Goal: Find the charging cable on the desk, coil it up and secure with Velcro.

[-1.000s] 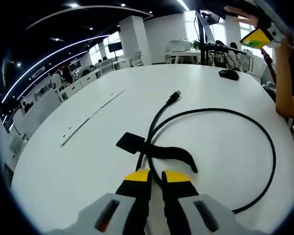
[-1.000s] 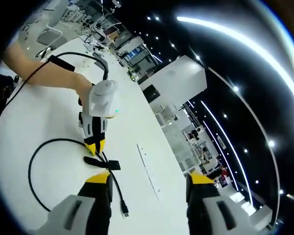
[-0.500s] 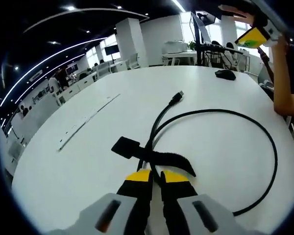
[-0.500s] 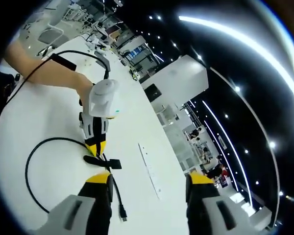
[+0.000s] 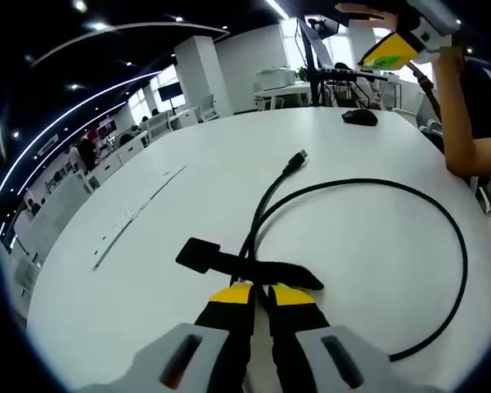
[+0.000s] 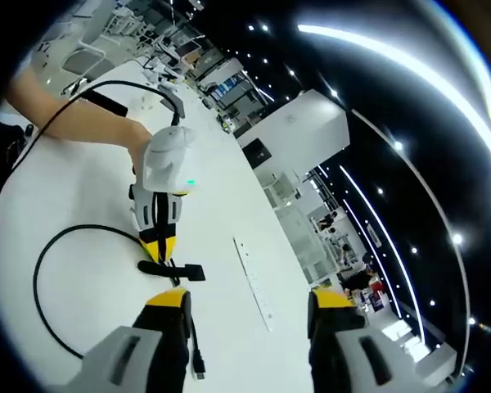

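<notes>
Left gripper (image 5: pixel 260 296) jaws clenched on the black cable (image 5: pixel 376 187) just behind its Velcro strap (image 5: pixel 245 266) — right gripper (image 6: pixel 247 304) jaws released, off the table (image 5: pixel 188 205); no readable writing.

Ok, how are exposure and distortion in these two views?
Left gripper view: the white table is evenly lit, the black charging cable crisp, windows blown out, fisheye bending ceiling lights. Right gripper view: strongly rolled, dark ceiling with glaring light strips, left gripper sharp.

One black cable (image 5: pixel 376 185), one Velcro strap (image 5: pixel 247 268), one computer mouse (image 5: pixel 360 118).
</notes>
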Motion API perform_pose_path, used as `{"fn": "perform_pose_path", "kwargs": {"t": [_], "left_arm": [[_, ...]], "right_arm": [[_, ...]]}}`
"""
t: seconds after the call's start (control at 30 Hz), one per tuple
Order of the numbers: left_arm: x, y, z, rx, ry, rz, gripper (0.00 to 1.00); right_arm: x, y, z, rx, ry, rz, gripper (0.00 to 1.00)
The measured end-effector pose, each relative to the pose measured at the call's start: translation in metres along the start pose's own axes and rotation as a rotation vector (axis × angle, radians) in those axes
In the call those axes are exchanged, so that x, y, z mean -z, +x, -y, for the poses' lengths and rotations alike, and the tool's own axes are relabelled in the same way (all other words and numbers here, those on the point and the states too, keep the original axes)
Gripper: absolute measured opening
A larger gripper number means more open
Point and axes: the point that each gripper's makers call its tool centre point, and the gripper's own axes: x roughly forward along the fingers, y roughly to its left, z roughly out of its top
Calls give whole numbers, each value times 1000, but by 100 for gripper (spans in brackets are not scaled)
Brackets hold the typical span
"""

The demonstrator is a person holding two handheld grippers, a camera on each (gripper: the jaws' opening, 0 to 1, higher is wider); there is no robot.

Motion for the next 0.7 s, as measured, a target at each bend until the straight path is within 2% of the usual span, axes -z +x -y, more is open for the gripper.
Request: {"fn": "perform_pose_path", "kwargs": {"t": [0.17, 0.23, 0.27, 0.4, 0.53, 0.7], "left_arm": [[0, 0, 0, -2, -8, 2, 8], [0, 1, 0, -4, -9, 0, 8], [0, 1, 0, -6, -7, -2, 8], [0, 1, 0, -13, -8, -10, 8], [0, 2, -1, -16, -14, -14, 8], [0, 2, -2, -14, -15, -13, 8]], "right_arm": [[2, 8, -8, -44, 30, 12, 54], [5, 14, -15, -80, 43, 11, 51], [8, 19, -22, -121, 62, 9, 50], [29, 40, -43, -240, 130, -34, 49], [59, 57, -59, -328, 210, -124, 39], [73, 69, -71, -388, 279, -124, 40]]}}
